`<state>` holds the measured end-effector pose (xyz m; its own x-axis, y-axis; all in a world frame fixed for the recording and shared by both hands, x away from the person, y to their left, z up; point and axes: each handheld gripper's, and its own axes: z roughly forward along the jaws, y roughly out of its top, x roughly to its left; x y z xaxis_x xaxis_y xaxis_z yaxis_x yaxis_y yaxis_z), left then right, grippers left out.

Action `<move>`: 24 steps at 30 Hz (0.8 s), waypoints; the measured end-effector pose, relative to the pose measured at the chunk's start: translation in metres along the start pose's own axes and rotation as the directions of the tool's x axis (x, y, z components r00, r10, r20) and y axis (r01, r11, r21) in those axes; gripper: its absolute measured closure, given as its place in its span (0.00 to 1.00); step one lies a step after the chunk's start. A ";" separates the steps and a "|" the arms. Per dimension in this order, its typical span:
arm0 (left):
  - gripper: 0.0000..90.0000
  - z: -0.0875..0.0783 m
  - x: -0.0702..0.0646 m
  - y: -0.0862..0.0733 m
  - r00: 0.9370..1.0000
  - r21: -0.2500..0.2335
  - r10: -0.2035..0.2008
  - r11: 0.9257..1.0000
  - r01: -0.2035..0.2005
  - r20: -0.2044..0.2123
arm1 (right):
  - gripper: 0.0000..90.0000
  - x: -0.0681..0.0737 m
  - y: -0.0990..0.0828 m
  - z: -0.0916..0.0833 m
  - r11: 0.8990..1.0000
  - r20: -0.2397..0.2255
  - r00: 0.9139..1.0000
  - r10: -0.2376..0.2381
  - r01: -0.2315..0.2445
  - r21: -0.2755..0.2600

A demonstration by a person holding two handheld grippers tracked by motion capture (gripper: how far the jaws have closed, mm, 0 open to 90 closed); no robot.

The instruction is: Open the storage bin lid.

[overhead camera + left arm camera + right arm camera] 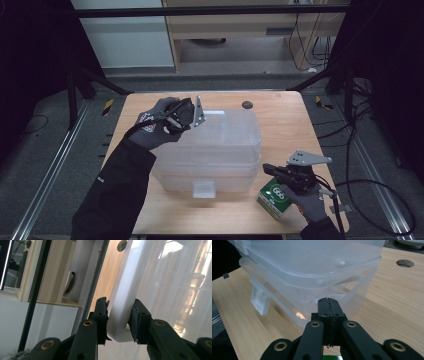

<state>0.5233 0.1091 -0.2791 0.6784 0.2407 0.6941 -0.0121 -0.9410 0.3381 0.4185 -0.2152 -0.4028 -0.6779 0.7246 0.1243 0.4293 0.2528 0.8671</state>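
In my left hand [159, 124], gloved in grey, I hold the left gripper [119, 317] up at the far left corner of the clear plastic storage box [210, 150], which sits in the middle of the light wooden table [280, 112] with its translucent lid [227, 127] on top. In the left gripper view the two black jaws stand either side of the lid's thick white rim [123, 307]; the left pad sits against the rim's outer face or just off it, while the right pad stands a little apart from the inner face, so I am not clamping the rim and the jaws are parted around it. On the near wall of the box a small clear latch tab [204, 189] hangs down toward the table edge. A round dark hole [247, 105] shows in the tabletop beyond the box's far right corner. At the right, my right hand [310, 200] rests low near the table's near right corner with the right gripper [329, 305] pointed at the box's right end, its jaws pressed together with nothing between them, the tips just short of the box wall. A small green and white carton [275, 196] lies on the table just beside and partly under that gripper.
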 end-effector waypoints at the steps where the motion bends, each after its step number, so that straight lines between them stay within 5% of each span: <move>1: 0.77 0.000 0.001 0.000 1.000 0.001 -0.002 1.000 0.002 0.002 | 1.00 0.001 0.000 0.001 1.000 -0.005 1.000 0.000 0.000 0.000; 18: 0.75 0.001 0.003 -0.001 0.999 -0.001 -0.027 1.000 0.027 0.023 | 1.00 0.008 0.004 0.011 0.998 -0.026 0.999 0.025 -0.026 -0.055; 24: 0.61 -0.004 0.000 -0.005 0.998 -0.030 -0.043 0.999 0.044 0.035 | 1.00 0.007 0.002 0.012 0.998 -0.038 0.999 0.038 -0.040 -0.051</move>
<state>0.5208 0.1147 -0.2780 0.7035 0.2727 0.6562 -0.0039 -0.9219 0.3874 0.4216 -0.2025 -0.4060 -0.6828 0.7092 0.1756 0.4250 0.1900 0.8850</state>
